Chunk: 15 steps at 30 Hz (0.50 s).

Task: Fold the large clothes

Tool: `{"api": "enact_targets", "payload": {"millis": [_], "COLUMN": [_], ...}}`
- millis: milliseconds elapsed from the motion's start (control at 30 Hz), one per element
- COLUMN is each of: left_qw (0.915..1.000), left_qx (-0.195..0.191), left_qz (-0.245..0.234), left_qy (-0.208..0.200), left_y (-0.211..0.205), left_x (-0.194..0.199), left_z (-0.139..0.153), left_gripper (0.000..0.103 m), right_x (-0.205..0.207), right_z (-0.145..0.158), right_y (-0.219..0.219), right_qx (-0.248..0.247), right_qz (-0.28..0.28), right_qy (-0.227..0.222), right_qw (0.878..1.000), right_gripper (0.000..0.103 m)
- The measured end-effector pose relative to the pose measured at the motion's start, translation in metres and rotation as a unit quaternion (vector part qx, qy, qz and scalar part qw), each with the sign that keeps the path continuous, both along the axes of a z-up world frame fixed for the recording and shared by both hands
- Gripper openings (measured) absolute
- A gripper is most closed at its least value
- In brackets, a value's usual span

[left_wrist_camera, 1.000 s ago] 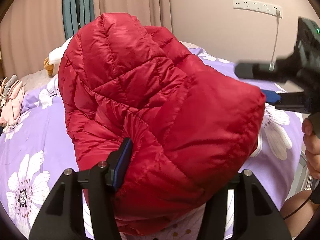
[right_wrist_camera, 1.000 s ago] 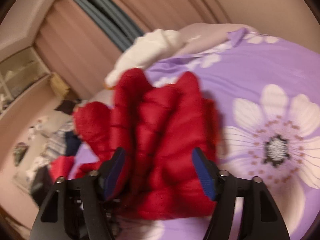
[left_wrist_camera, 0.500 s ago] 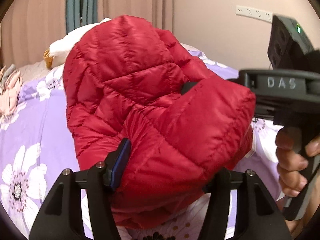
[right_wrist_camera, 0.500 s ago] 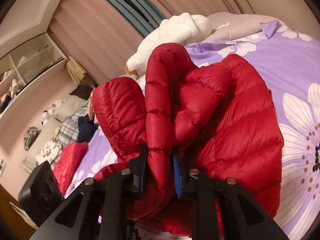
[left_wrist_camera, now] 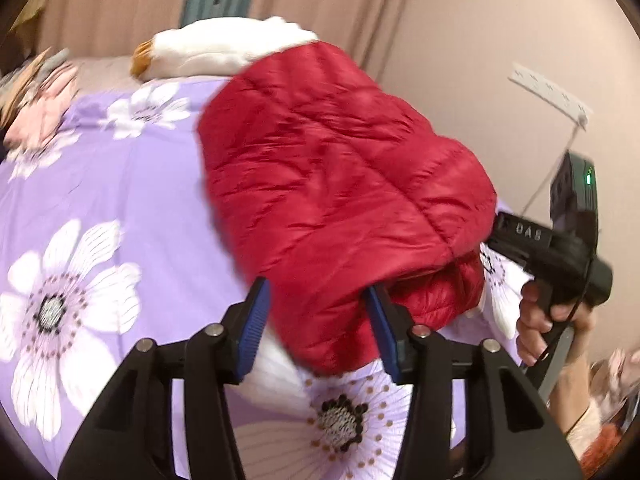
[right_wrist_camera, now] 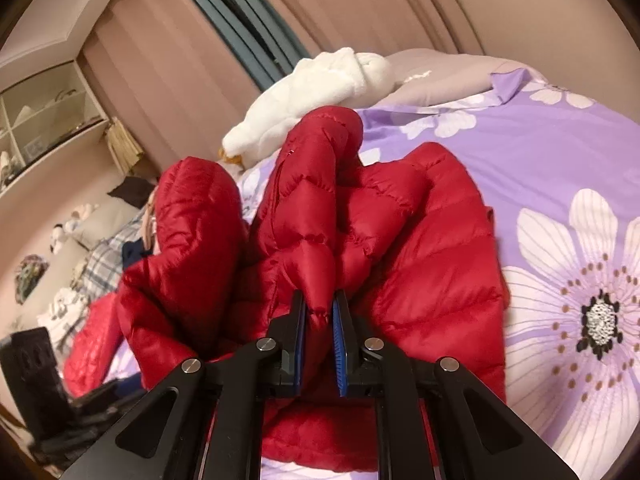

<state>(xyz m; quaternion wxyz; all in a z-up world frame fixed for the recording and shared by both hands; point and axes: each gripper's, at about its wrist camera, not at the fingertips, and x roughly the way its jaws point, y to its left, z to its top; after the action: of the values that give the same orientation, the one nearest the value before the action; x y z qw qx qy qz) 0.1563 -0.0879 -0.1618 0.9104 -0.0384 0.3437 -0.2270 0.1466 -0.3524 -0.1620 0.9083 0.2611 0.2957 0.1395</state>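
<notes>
Far left, beyond the bed's edge: shelving (right_wrist_camera: pixel 48 108) against the wall, a heap of mixed clothes (right_wrist_camera: pixel 92 272) below it

On the purple floral bedspread (left_wrist_camera: pixel 120 184), toward the head edge: a white plush toy (left_wrist_camera: pixel 224 48) lying lengthwise, touching the far end of the red down jacket (left_wrist_camera: pixel 336 168)

Middle of the bed, nearer the foot edge: the jacket bunched in a puffy mound, one part lifted off the cover, folds standing up in the right wrist view (right_wrist_camera: pixel 320 216)

Left gripper (left_wrist_camera: pixel 316 320) at the jacket's near hem, jaws just narrowed, yet spread; the right blue pad (left_wrist_camera: pixel 380 320) against the fabric, the left pad (left_wrist_camera: pixel 254 320) apparently clear of it, image blurred here; hem lying between them, not clamped

Right gripper (right_wrist_camera: pixel 320 320) just drawn nearly closed, pinching a thin ridge of quilted fabric, both pads pressed on it; seen from the left wrist view as a black handle (left_wrist_camera: pixel 552 252) reaching into the jacket's right side, gripped by a hand (left_wrist_camera: pixel 548 320) at the bed's right edge

Far right, on the wall: a white power strip (left_wrist_camera: pixel 548 88) with a cord hanging down
</notes>
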Motion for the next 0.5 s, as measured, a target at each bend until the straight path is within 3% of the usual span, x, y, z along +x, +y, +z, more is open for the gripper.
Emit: {"api": "enact_targets", "payload": {"millis": [167,233,333,500], "left_qw": [0.9978,0.9955,0.9947,0.9937], "left_qx": [-0.012,-0.029,-0.054,-0.003], "left_qz": [0.057,0.079,0.086,0.111], "left_qy": [-0.032,-0.044,-0.019,-0.008], "left_y": [0.030,0.042,0.056,0.048], "left_x": [-0.004,-0.002,0.016,0.035], "left_z": [0.017,0.022,0.015,-0.006], "left_gripper": [0.044,0.045,0.045,0.045], "right_x": [0.002,-0.001,-0.007,-0.010], "right_z": [-0.002,0.001,0.004,-0.005], "right_y": [0.001,0.004,0.006,-0.004], "right_qx": [-0.001,-0.027,-0.078,-0.080], "right_qz": [-0.008,-0.020,-0.040,-0.051], "right_qy": [0.006,0.005,-0.005,0.008], "right_qw": [1.000,0.999,0.996,0.995], "right_gripper": [0.012,0.011,0.011,0.011]}}
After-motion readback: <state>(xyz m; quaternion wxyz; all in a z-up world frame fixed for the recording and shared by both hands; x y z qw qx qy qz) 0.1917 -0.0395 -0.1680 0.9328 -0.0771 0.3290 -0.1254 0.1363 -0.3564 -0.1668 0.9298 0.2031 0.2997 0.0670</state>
